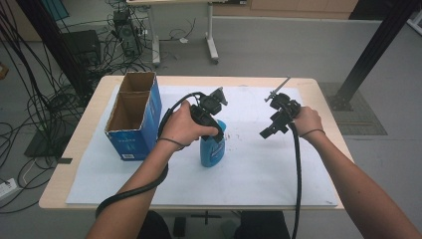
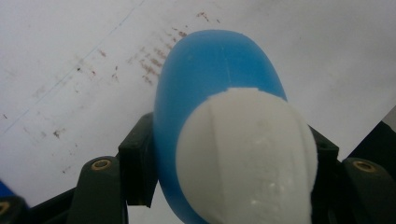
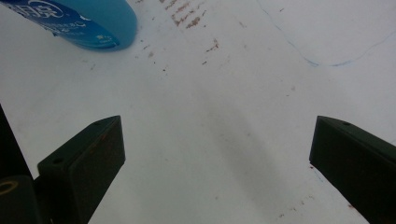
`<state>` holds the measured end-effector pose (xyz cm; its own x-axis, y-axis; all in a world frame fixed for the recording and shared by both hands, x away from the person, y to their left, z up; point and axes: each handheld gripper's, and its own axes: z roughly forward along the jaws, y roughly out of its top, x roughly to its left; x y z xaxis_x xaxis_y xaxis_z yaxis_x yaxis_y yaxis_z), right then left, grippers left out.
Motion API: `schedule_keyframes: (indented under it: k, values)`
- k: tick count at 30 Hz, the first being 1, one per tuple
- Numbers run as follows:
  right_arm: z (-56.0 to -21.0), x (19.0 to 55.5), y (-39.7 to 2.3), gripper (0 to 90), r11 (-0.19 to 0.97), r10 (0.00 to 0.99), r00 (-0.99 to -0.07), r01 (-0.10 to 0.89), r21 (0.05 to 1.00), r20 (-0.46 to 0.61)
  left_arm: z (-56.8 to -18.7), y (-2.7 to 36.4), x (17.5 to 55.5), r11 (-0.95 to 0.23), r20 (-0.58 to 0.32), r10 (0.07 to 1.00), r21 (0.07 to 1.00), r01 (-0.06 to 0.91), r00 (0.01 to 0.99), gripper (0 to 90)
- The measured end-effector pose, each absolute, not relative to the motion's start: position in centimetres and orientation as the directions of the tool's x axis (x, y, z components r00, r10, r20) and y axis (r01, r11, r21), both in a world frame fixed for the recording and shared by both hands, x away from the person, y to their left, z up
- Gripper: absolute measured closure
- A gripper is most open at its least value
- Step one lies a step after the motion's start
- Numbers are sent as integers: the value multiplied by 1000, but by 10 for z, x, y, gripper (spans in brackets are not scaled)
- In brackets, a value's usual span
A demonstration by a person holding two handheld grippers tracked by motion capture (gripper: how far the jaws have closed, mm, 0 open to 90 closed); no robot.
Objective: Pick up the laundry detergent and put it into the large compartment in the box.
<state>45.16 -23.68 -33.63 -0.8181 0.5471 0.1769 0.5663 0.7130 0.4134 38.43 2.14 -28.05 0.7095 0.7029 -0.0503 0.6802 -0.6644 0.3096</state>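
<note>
While my forearms come in over the near edge of the pale wooden table (image 1: 74, 144), both hands hang above the white sheet (image 1: 259, 174) that covers most of it. My left gripper (image 1: 216, 130) is clamped on the neck of the translucent blue plastic bottle with the rounded white cap (image 1: 212, 149), which stands upright on the sheet near the middle of the table, a little to the left. From the high view the bottle is half hidden under my hand, with the printed label just showing. The left gripper view gives the top instead: the smooth, matt white cap (image 2: 247, 158) with a seam across it, the glossy blue shoulder (image 2: 205, 79) swelling behind, and my black jaws pressed against either side. My right gripper (image 1: 268, 130) hovers over the sheet right of centre, well apart from the bottle, its jaws spread wide with nothing between them. The right gripper view shows the two blunt black pads (image 3: 88, 163) over bare sheet, brownish specks and a thin blue pen line on it, and the bottle's lower side with white lettering (image 3: 79, 23) at the upper left corner. Farther off, toward the far left corner, stands an open-topped blue cardboard box with two brown compartments (image 1: 137, 117).
</note>
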Motion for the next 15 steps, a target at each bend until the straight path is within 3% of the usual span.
schedule_keyframes:
  k: [15]
  values:
    - [-339,455,-237,31,712,544,-819,566,415,183,-281,22,383,-656,-48,709,321,683,703,375]
